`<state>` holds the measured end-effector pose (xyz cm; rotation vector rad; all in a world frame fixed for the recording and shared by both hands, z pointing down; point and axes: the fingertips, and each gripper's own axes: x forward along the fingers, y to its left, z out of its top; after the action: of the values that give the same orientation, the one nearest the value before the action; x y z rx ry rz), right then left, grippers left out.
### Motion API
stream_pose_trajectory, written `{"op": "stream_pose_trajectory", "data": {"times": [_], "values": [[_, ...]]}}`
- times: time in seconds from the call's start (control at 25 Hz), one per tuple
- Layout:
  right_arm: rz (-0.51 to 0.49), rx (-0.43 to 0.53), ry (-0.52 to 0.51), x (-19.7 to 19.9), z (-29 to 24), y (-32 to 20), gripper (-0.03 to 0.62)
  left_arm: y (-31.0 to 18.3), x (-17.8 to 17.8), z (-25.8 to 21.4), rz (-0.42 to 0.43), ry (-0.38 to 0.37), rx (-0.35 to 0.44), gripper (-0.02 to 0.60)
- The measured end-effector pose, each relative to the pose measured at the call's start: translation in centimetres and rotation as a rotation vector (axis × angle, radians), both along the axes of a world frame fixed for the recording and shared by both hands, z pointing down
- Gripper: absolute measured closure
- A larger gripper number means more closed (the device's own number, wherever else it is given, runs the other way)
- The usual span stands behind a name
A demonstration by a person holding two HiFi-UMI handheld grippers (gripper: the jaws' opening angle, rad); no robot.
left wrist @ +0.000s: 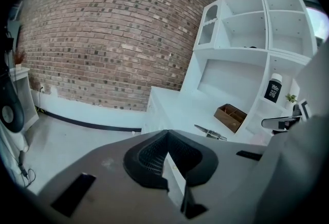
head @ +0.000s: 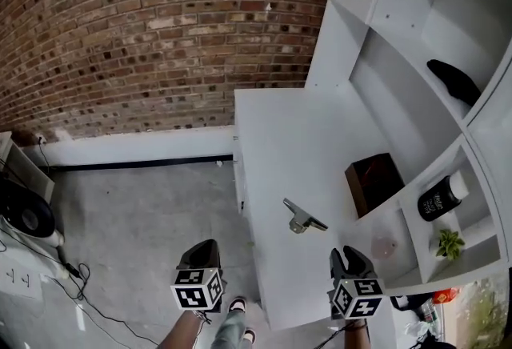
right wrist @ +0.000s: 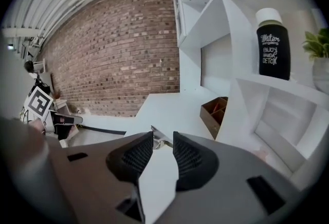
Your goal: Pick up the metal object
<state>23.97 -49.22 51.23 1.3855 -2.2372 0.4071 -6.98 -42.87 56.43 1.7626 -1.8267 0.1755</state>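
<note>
Standing beside the white desk, I record that the metal object, a small flat bracket-like piece with a bent end, lies loose on the desktop, near the front half and between the desk's left edge and a brown wooden box set against the shelving. Nothing touches it. The right gripper hovers over the front edge of the desk, short of the object; its jaws stand a narrow way apart with nothing between them, and the object shows beyond that gap, so the aim appears roughly lined up. The left gripper hangs off the desk's left side above the concrete floor, its jaws brought together at the tips and holding nothing. A black bottle and a small potted plant occupy the shelf compartments to the right, well apart from the work. Assessment: no part of the pickup is done. Remaining, in my judgement, are the advance to the object, closing on it, and the lift.
</note>
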Motion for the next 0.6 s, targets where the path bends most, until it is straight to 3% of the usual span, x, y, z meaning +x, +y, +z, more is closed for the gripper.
{"op": "stream_pose_trajectory", "data": {"times": [0.6], "values": [[-0.223,-0.014,0.226,-6.1,5.4,-4.3,0.479,-0.4,-2.9,9.5,-0.091,0.096,-0.083,0.577]]}}
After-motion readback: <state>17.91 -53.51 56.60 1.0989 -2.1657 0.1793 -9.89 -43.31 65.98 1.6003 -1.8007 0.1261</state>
